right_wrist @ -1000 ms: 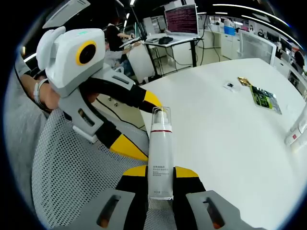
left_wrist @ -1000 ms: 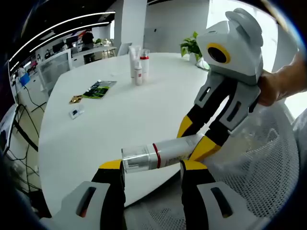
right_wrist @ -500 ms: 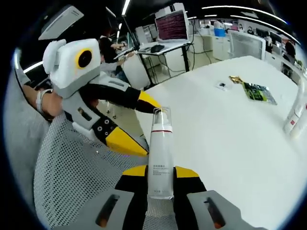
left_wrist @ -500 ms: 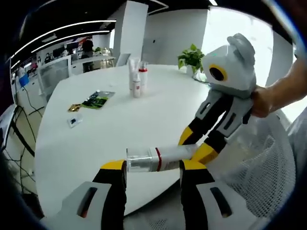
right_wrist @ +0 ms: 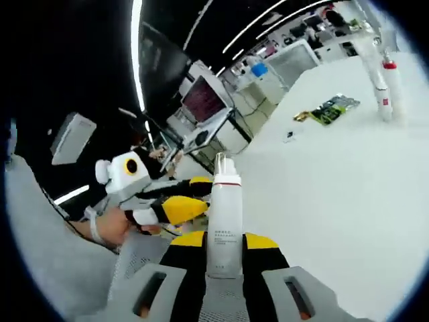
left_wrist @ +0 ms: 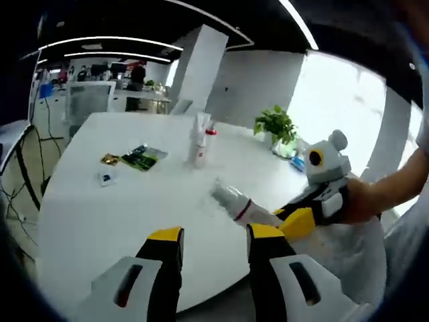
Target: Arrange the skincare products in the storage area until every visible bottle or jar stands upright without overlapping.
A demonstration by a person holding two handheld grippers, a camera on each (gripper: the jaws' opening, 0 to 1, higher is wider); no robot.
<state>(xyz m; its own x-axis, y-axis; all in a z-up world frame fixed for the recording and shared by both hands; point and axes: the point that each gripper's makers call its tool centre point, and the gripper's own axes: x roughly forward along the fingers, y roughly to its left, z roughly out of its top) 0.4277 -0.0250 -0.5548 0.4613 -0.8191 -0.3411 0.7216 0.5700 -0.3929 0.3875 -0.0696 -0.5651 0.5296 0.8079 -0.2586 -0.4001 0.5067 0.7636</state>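
My right gripper (right_wrist: 223, 249) is clamped on the base end of a white pump bottle (right_wrist: 224, 221) with a red band under its clear cap; in the right gripper view the bottle's long axis runs straight out along my jaws, cap end away from me. My left gripper (left_wrist: 213, 243) has its yellow-tipped jaws parted with nothing between them, so the right hand is the one carrying. In the left gripper view the same bottle (left_wrist: 242, 207) lies tilted over the white table (left_wrist: 134, 201), cap pointing toward the standing bottles (left_wrist: 200, 139) further along the tabletop, well apart from it. That gap, and turning the long axis upright before the base meets the table, is what setting it down depends on. The carried bottle is blurred in the left gripper view, and I think the standing group is two or three bottles, but they are too small to count. Its label print is unreadable
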